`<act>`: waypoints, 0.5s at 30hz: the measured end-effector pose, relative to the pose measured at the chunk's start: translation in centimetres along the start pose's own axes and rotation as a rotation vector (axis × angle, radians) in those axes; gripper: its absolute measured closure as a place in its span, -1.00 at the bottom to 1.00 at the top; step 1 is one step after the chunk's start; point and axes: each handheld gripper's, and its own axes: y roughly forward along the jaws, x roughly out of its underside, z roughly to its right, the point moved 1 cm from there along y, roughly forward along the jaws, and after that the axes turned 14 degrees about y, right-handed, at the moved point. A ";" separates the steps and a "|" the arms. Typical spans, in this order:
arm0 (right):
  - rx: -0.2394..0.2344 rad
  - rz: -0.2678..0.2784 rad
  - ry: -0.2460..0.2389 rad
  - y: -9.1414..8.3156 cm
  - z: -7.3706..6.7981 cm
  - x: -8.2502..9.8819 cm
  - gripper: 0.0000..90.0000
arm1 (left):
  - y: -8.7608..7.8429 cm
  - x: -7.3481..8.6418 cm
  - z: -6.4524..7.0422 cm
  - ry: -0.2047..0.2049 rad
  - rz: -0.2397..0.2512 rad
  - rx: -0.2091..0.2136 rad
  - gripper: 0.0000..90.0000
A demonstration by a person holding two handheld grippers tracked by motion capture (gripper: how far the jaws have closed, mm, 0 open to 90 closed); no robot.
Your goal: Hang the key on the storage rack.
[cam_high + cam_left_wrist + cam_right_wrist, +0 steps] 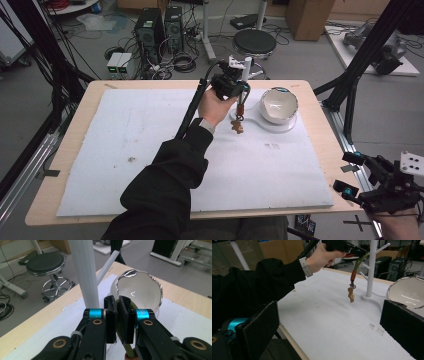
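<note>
My left gripper (pixel 239 92) hovers beside the white peg stand (pixel 248 65), shut on the olive strap (pixel 132 305) of a keychain. A brown connector and a gold charm (pixel 238 126) dangle from the strap just above the white mat (pixel 150 150). In the right gripper view the keychain (pixel 351 293) hangs left of the stand's post (pixel 371 270). A white bowl (pixel 278 104) leans tilted on the stand's base, behind the left jaws (pixel 138 290). My right gripper (pixel 350 173) stays off the table's right front corner, open, with nothing between its pads (pixel 259 327).
A black stool (pixel 255 42) and computer towers (pixel 150 27) stand behind the table amid cables. Black frame struts (pixel 350 95) rise at the right edge. A person's black sleeve (pixel 165 190) reaches across the middle of the mat.
</note>
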 end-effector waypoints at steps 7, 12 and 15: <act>-0.004 -0.005 0.001 0.2 -0.1 -0.1 -0.96 | 0.7 0.3 -0.2 -0.014 0.006 0.002 0.88; -0.005 -0.016 0.001 0.5 0.0 0.0 -0.96 | 1.6 0.4 -0.1 -0.013 -0.010 -0.003 0.88; -0.002 -0.012 0.005 0.4 0.1 0.1 -0.96 | 2.0 0.8 -0.3 -0.014 -0.028 -0.013 0.88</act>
